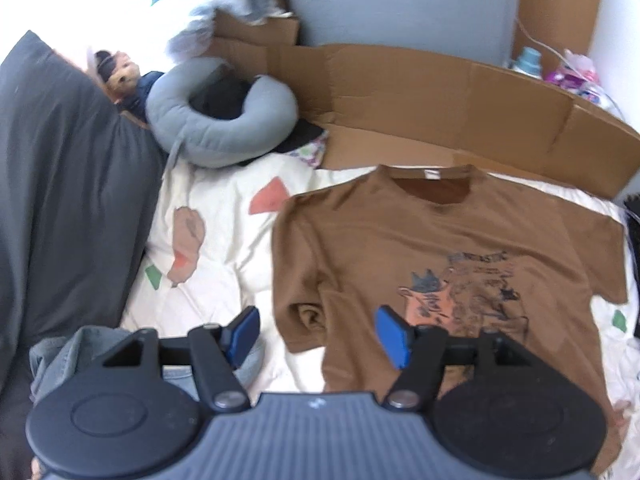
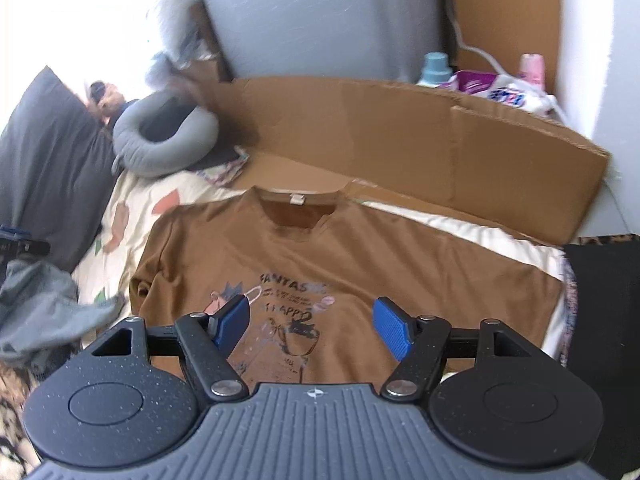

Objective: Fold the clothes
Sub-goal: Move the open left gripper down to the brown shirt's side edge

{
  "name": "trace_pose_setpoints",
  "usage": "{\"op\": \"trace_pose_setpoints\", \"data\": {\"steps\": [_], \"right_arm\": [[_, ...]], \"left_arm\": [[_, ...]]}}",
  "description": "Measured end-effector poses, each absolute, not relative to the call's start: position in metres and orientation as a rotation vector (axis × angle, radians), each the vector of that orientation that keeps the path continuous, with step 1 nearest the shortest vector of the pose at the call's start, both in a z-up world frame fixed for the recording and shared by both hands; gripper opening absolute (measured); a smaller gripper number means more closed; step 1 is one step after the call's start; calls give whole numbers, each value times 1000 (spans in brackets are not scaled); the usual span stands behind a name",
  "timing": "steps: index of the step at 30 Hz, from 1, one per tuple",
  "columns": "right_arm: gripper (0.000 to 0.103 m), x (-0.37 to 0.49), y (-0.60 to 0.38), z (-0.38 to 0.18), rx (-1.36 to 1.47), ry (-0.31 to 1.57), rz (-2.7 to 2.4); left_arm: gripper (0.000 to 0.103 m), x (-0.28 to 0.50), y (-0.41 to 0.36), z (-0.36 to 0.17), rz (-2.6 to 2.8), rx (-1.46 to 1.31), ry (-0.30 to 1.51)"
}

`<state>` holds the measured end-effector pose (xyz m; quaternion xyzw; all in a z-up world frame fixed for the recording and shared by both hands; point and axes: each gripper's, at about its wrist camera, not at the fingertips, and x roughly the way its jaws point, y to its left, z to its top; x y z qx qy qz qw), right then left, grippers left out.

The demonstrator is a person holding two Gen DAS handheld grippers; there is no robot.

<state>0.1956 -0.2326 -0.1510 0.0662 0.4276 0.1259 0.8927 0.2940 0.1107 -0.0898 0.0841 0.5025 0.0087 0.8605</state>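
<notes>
A brown T-shirt point(image 1: 460, 248) with a printed front lies flat, face up, on a cream patterned bedspread point(image 1: 224, 240), collar toward the cardboard. My left gripper point(image 1: 316, 332) hovers open over the shirt's left sleeve and side, nothing between its blue pads point(image 1: 390, 336). In the right wrist view the same T-shirt point(image 2: 360, 256) spreads below my right gripper point(image 2: 312, 328), which is open above the printed picture with its jaws wide apart and empty. The left sleeve is partly folded under itself.
A grey neck pillow point(image 1: 224, 120) and a plush toy point(image 1: 124, 74) sit at the back left beside a dark grey pillow point(image 1: 60, 200). Flattened cardboard point(image 1: 440, 100) lines the far edge. A grey garment point(image 2: 36, 312) lies crumpled at the left. Bottles and packets point(image 2: 492, 80) stand behind.
</notes>
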Motion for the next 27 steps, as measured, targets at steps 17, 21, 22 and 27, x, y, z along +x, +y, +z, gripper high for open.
{"op": "trace_pose_setpoints", "data": {"steps": [17,21,22,27], "right_arm": [[74,214,-183,-222,99,958,353],[74,216,-174,-234,92,968,369],[74,217,-172,-237,95,971,370],[74,219,-167,-253,97,983,374]], "left_arm": [[67,282,179,-175,187,66,1046],[67,279,189,-191,246,25,1048],[67,278,191,-196,256,14,1053],[67,273,202,-216,281,-33,1077]]}}
